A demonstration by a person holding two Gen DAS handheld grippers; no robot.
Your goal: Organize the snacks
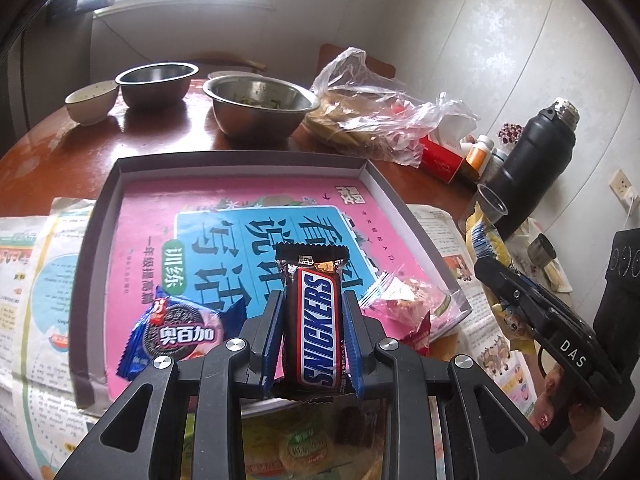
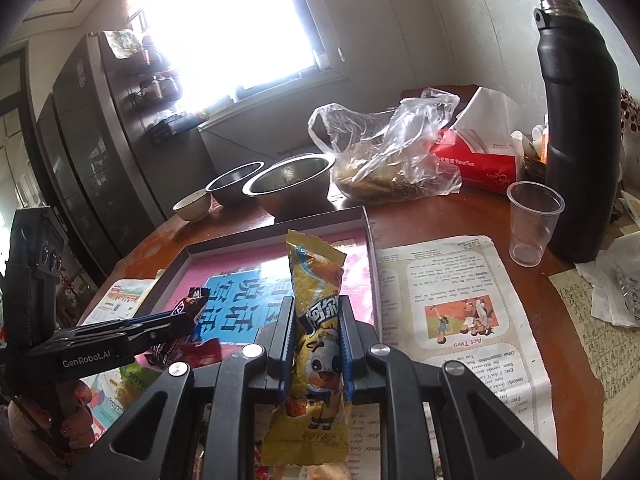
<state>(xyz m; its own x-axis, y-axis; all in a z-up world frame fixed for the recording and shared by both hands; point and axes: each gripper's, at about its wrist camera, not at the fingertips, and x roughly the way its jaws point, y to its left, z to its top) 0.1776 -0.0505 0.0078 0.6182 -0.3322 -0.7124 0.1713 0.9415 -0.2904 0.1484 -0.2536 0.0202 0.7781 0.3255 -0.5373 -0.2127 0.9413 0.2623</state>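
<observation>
My left gripper (image 1: 310,300) is shut on a brown Snickers bar (image 1: 314,312), held upright over the near edge of a shallow box lid (image 1: 240,160) with a pink and blue printed floor. Inside the lid lie a blue cookie packet (image 1: 176,332) at the near left and a clear-wrapped pink snack (image 1: 404,300) at the near right. My right gripper (image 2: 316,312) is shut on a yellow snack packet (image 2: 316,340), above the lid's near right side (image 2: 370,240). The left gripper (image 2: 120,332) with the Snickers bar (image 2: 192,304) shows at the left of the right wrist view.
Two steel bowls (image 1: 260,104) and a small ceramic bowl (image 1: 92,102) stand behind the lid. A plastic bag of flatbread (image 1: 360,120), a red tissue box (image 2: 476,164), a black flask (image 2: 580,140) and a clear cup (image 2: 534,220) crowd the right. Newspapers (image 2: 460,320) cover the wooden table.
</observation>
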